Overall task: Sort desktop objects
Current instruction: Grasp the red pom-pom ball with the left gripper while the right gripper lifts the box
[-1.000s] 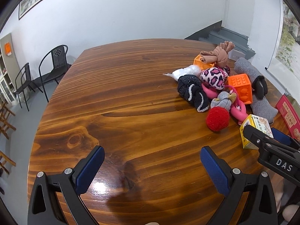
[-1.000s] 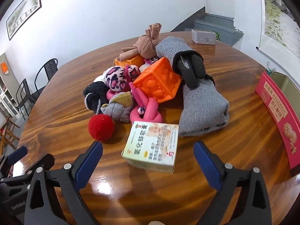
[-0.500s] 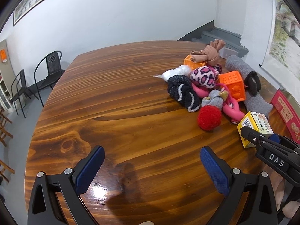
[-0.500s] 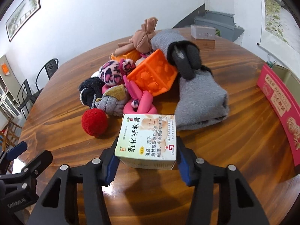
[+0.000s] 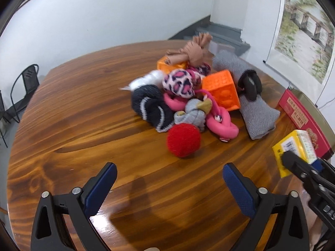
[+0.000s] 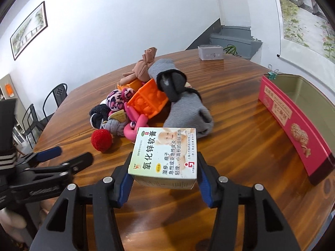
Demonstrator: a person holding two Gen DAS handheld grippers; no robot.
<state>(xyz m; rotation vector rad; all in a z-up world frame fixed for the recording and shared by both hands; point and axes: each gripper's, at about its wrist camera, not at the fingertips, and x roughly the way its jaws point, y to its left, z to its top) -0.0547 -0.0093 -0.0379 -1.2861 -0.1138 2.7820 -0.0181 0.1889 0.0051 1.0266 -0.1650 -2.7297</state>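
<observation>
the right tongs (image 6: 165, 179) are clamped on the ointment box (image 6: 165, 156), one blue pad (image 6: 125, 183) pressing on each short side, and the box hangs clear above the tabletop (image 6: 240, 138), its printed top tilted toward the camera. in the left wrist view the same box (image 5: 293, 150) shows as a yellow carton at the right edge.

the left tongs (image 5: 169, 179) hover over bare wood, their jaws closing with nothing between them.

taking the red ball (image 5: 183, 140) as landmark: it lies on the tabletop just ahead of the left tongs, at the near edge of the heap. touching it from behind are a grey knotted sock (image 5: 192, 115) and a dark striped sock (image 5: 150, 106). the pink rubber ring toy (image 5: 222, 123) lies just right of the ball. behind those sit the leopard-print sock ball (image 5: 179, 82) and an orange cube (image 5: 223, 90). farther right of the ball a grey cloth (image 5: 257, 113) stretches away, with a black roll (image 5: 250, 83) on it. the tan knotted stocking (image 5: 190, 51) tops the far end. the red gift box (image 6: 293, 125) stands well right of the ball, at the tabletop's edge.
</observation>
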